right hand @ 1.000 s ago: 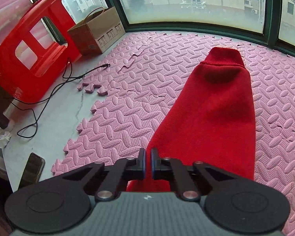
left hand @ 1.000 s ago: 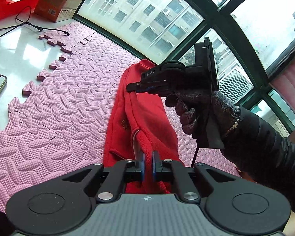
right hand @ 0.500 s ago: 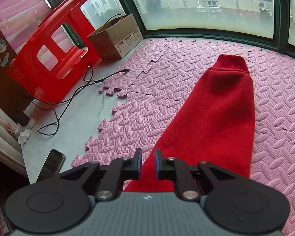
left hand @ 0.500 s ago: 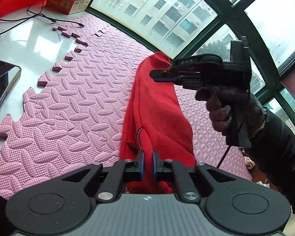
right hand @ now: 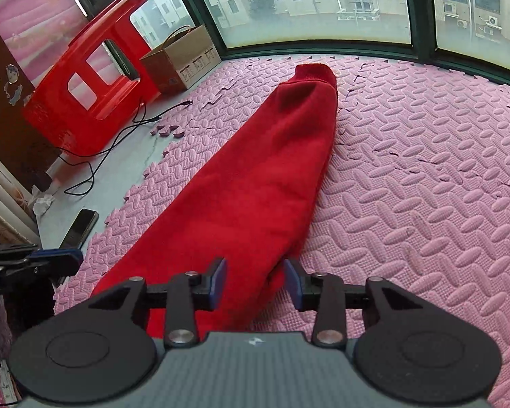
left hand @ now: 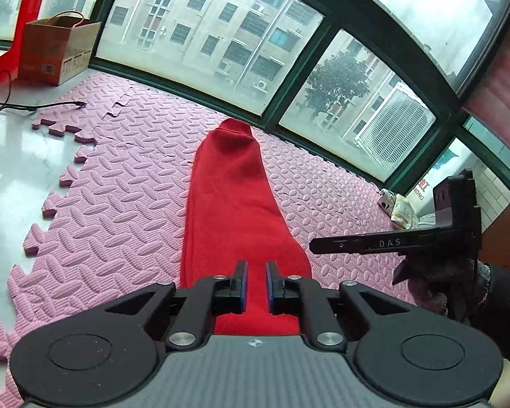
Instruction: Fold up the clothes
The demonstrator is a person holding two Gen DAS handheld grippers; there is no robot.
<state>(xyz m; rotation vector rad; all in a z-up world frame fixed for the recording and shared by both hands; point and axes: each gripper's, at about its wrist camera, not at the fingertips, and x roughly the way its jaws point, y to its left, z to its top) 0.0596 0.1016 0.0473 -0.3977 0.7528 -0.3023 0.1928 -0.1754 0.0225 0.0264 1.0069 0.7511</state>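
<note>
Both tongs, left and "DAS"-marked right, gape apart over the red garment.

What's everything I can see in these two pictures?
Garment: one, red, laid long on the mat.
Foam mat: pink tiles, covering the floor by the windows.
Cardboard box: one, brown, near the window.
Plastic stool: one, red, on its side beside the box.
Cable: black, on bare floor.
Phone: one, dark, at the mat's edge.
Left claw: black, open over the garment's near end.
Right claw: black, open, over the garment's near end.
</note>
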